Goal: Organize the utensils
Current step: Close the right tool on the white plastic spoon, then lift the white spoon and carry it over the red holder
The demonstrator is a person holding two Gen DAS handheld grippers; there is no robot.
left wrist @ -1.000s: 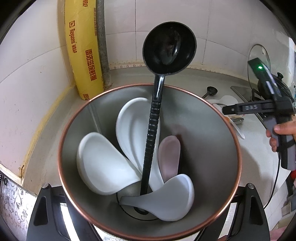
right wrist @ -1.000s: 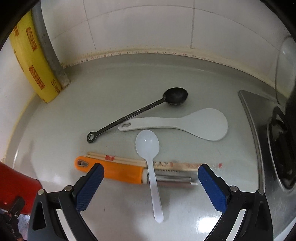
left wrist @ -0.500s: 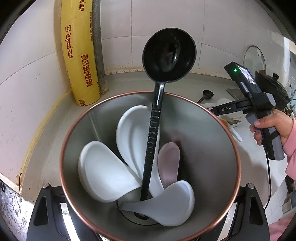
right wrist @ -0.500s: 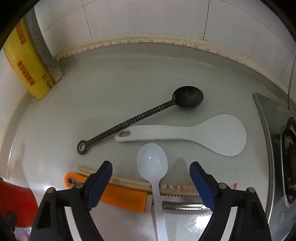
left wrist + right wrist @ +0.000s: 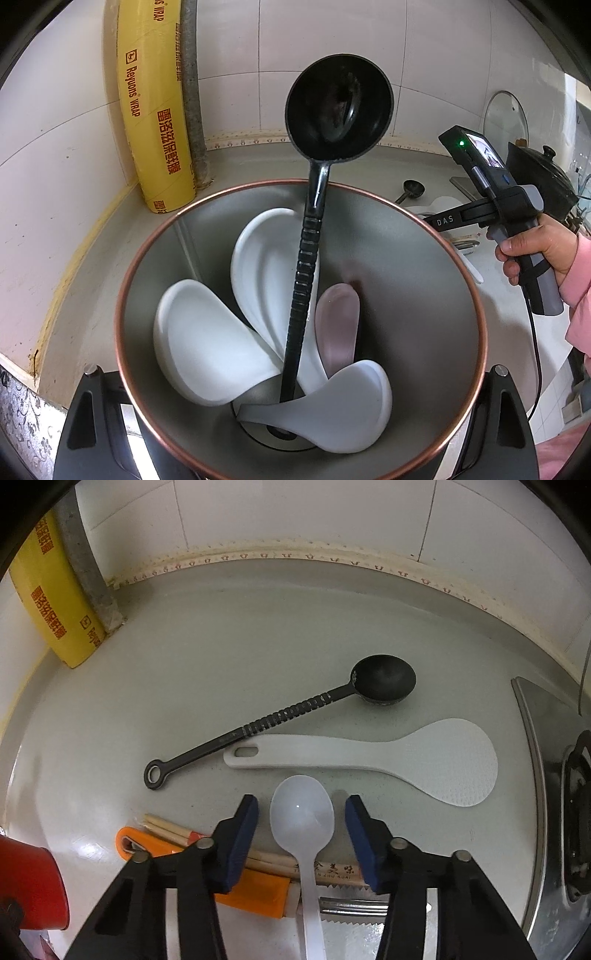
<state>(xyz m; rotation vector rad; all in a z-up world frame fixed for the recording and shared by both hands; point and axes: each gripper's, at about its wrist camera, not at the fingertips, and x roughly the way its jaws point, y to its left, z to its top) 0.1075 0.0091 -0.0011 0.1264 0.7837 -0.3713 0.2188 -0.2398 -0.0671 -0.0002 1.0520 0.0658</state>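
Counter (image 5: 229, 657): a pale grey kitchen worktop against white wall tiles, with a yellow roll of cling wrap (image 5: 155, 110) leaning in the corner and the edge of a stove (image 5: 546, 775) at the right
Holder (image 5: 424, 266): a metal pot with a copper-coloured rim, filling the left wrist view; it is clasped in the left gripper (image 5: 295, 443), whose arms sit tight on either side of its wall
Inside the holder: a black ladle (image 5: 338, 114) stands handle down with its bowl above the rim, among white soup spoons (image 5: 207, 339) and one pink spoon (image 5: 338, 325)
Still loose on the counter: a black scoop (image 5: 384, 679), a white rice paddle (image 5: 436, 760), a clear plastic spoon (image 5: 301, 816), wooden chopsticks (image 5: 166, 825) and an orange-handled knife (image 5: 258, 886), lying close together
Right gripper (image 5: 301, 845): pointing down at the clear plastic spoon, its blue pads (image 5: 240, 838) closing on either side of the spoon's bowl, a narrow gap showing on each side, so not yet touching it
Step in hand: by my judgement, picking up the clear plastic spoon, with several pieces already stowed
Next move calls for: closing fully on the thin, slippery spoon, then lifting it clear of the chopsticks and knife that its handle crosses and carrying it to the holder
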